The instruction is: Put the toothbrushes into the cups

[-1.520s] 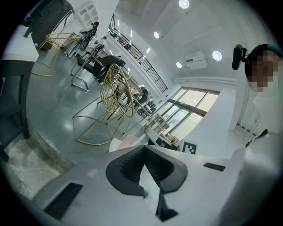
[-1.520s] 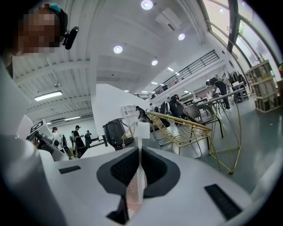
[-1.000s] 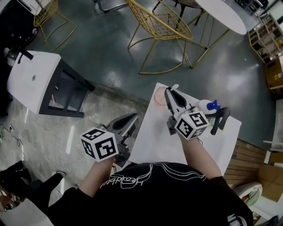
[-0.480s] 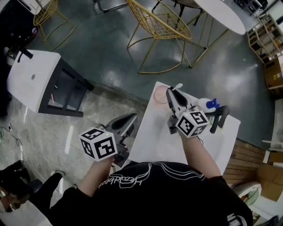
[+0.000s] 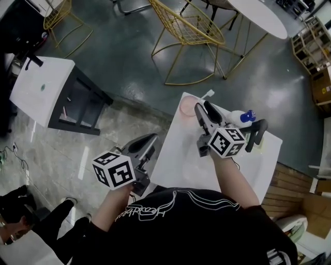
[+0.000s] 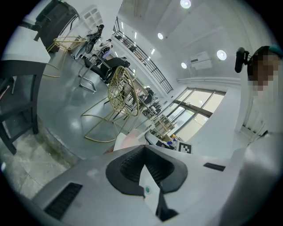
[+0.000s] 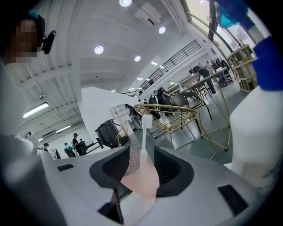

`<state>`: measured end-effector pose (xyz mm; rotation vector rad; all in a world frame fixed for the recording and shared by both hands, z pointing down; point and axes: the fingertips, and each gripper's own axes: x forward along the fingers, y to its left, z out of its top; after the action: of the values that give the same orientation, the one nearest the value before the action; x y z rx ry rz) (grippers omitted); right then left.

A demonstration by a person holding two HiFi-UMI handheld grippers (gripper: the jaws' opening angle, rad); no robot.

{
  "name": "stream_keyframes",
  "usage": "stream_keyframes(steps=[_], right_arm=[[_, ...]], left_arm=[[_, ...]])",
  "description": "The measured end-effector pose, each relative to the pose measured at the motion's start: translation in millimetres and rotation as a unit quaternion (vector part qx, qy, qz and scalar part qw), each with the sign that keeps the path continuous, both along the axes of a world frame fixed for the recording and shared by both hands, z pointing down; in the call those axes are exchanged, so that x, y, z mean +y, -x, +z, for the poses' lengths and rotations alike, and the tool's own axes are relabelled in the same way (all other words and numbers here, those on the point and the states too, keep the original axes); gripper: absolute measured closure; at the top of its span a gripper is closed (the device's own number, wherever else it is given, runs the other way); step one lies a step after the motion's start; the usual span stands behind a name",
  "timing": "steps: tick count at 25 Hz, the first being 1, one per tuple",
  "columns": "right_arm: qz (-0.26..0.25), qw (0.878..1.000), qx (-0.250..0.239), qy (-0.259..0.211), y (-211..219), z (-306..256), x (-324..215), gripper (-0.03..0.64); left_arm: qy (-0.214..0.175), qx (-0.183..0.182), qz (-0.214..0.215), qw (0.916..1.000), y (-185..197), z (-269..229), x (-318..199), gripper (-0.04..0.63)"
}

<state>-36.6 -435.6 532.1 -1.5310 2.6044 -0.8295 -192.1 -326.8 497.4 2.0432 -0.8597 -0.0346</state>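
Note:
A pink cup (image 5: 186,106) stands at the far corner of the small white table (image 5: 181,160). A white toothbrush (image 5: 207,95) leans out of it, head up. My right gripper (image 5: 202,107) sits just behind the cup, its jaws opening. In the right gripper view the toothbrush (image 7: 145,132) rises from the cup (image 7: 142,178) in the gap between the pads, which stand apart from it; my right gripper (image 7: 141,154) holds nothing. My left gripper (image 5: 149,142) hangs off the table's left edge, shut and empty; the left gripper view shows that gripper (image 6: 144,153) with its pads together.
A white bottle with a blue cap (image 5: 242,118) stands on the table right of my right gripper. Beyond the table are a gold wire chair (image 5: 187,28) and a round white table (image 5: 258,15). A white side table on a black frame (image 5: 49,90) is at the left.
The right jaws, shut on the toothbrush before, have parted. The brush now stands in the pink cup, its head a little farther up and right. My left gripper has stayed put.

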Motion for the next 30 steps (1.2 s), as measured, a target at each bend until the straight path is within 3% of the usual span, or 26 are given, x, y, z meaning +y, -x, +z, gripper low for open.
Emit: stream_keyframes(steps=[5, 17, 21, 26, 30], right_arm=[[0.015, 0.999, 0.013, 0.030, -9, -6, 29, 0.443], [-0.079, 0.994, -0.046, -0.053, -26, -96, 148, 0.470], [-0.097, 0.991, -0.073, -0.049, -48, -108, 194, 0.502], [-0.158, 0.981, -0.095, -0.052, -67, -121, 250, 0.551], [-0.231, 0.963, -0.120, -0.060, -68, -145, 297, 0.568]], left_arm=[[-0.003, -0.004, -0.003, 1.0000, -13, -6, 22, 0.589], [-0.033, -0.002, 0.007, 0.9994, -72, -36, 94, 0.589], [-0.044, 0.001, 0.015, 0.9989, -102, -50, 123, 0.589], [-0.064, -0.003, 0.027, 0.9976, -138, -69, 160, 0.589], [-0.092, -0.005, 0.032, 0.9952, -161, -92, 191, 0.589]])
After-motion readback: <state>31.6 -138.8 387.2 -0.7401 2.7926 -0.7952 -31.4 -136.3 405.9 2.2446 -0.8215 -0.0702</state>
